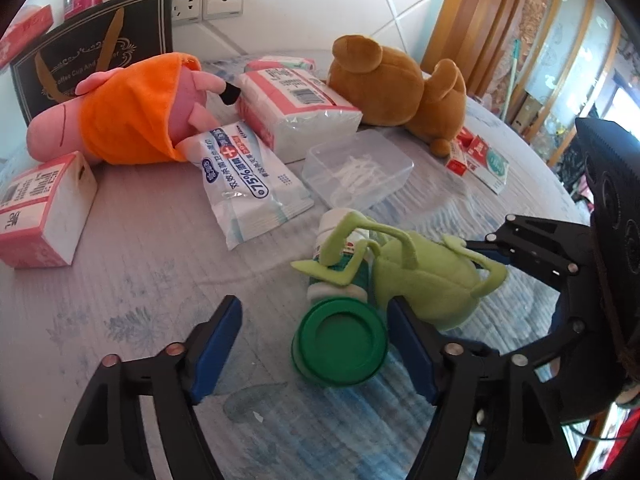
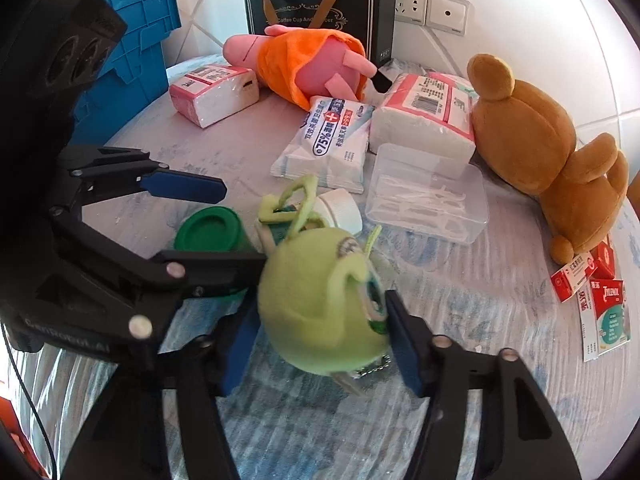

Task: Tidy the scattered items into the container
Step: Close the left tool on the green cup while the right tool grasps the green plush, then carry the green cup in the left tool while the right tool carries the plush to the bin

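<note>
Tidying looks barely begun in the left wrist view: pig toy (image 1: 120,112), tissue packs (image 1: 296,108), wipes (image 1: 252,176) and bear (image 1: 396,88) lie beyond the green jar (image 1: 340,344), which sits between the left gripper (image 1: 316,344) pads, only the right pad touching, so not yet clamped. Beyond the jar, the clear box (image 1: 356,168) holds only white picks. In the right wrist view, the right gripper (image 2: 320,344) is clamped on the green plush (image 2: 320,304) just beside the jar, and the blue crate (image 2: 132,40), far beyond it, hides its inside.
</note>
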The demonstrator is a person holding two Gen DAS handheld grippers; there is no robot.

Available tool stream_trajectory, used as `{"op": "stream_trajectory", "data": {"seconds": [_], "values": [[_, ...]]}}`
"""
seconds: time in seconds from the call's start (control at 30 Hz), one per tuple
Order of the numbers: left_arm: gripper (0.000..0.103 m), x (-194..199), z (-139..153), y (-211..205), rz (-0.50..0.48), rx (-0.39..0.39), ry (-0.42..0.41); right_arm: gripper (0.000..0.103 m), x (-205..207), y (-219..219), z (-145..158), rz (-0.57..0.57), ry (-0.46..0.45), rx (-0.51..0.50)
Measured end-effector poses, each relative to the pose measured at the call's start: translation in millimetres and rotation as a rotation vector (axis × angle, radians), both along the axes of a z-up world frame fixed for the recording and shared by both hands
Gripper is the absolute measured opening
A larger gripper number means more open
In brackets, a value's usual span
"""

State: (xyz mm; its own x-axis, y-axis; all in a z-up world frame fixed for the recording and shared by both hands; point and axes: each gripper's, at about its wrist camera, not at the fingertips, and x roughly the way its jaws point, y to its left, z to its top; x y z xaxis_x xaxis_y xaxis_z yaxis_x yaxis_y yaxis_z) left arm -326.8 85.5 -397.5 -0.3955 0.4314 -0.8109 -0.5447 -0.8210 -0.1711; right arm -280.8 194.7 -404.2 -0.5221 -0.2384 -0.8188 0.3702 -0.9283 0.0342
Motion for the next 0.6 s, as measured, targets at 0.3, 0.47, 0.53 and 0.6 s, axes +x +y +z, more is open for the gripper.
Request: {"op": "stream_trajectory", "data": {"seconds": [0.3,0.47,0.53,0.6], "values": [[0.039,11.2,8.5,-0.5,-0.017,0.032,0.002,0.055,1.0,0.5,5.7,0.007,-0.006,-0.015],[0.039,16.4,17.2,-3.1,-0.017,0.044,0.016,0.055,3.7,-0.1,13.6,0.011,-0.001,-0.013],[0.039,18.7,21.0,-3.4,-0.014,0.043,0.023,0.055,5.1,0.3,18.8,0.009,0.006,-0.014],[0.039,22.1,25.2,-4.4,-0.007,0.038,0.030,0.055,6.5,1.4,23.9,0.006,0.008,-0.016]]}}
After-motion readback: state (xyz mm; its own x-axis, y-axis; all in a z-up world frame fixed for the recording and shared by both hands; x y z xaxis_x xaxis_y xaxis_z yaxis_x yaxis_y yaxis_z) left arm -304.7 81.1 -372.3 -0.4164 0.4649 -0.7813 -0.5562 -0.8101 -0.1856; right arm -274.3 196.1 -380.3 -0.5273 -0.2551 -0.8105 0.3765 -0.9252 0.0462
